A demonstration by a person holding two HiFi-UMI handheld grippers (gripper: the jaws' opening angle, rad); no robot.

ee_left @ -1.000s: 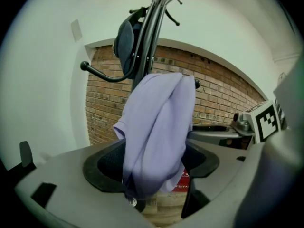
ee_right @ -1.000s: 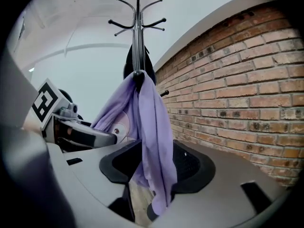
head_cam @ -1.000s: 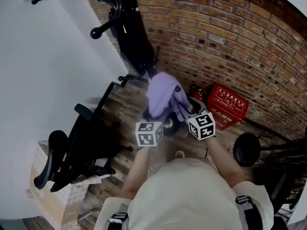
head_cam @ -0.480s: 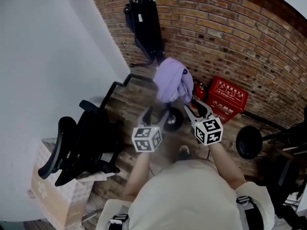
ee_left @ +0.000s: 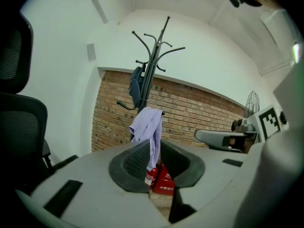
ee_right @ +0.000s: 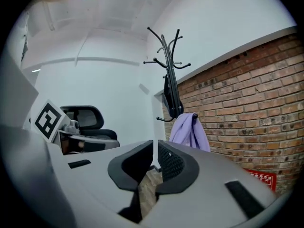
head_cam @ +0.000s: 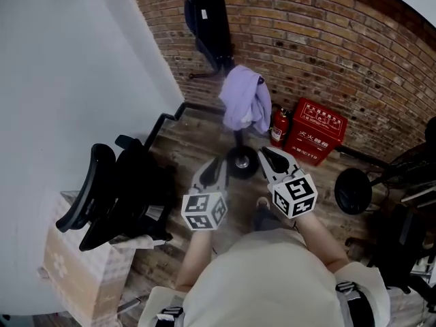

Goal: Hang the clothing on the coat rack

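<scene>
A lavender garment (head_cam: 244, 104) hangs from a low hook of the black coat rack (head_cam: 211, 26) by the brick wall; it also shows as the garment (ee_left: 148, 127) and garment (ee_right: 190, 132) beyond the jaws. My left gripper (head_cam: 214, 172) and right gripper (head_cam: 272, 159) hover side by side well short of it, over the rack's round base (head_cam: 242, 162). Both are closing with nothing between them. The left gripper (ee_left: 154, 148) still shows a narrow gap. The right gripper (ee_right: 155, 158) has its pads nearly together.
A dark item (head_cam: 203, 19) hangs higher on the rack. A red box (head_cam: 315, 131) and a fire extinguisher (head_cam: 278, 127) stand against the wall. A black office chair (head_cam: 116, 196) and a cardboard box (head_cam: 75, 278) are at the left, a round black stand (head_cam: 353, 191) at the right.
Both grippers have let go of the lavender garment and drawn back toward the person. The garment stays hanging on the rack. Their jaws have narrowed.
</scene>
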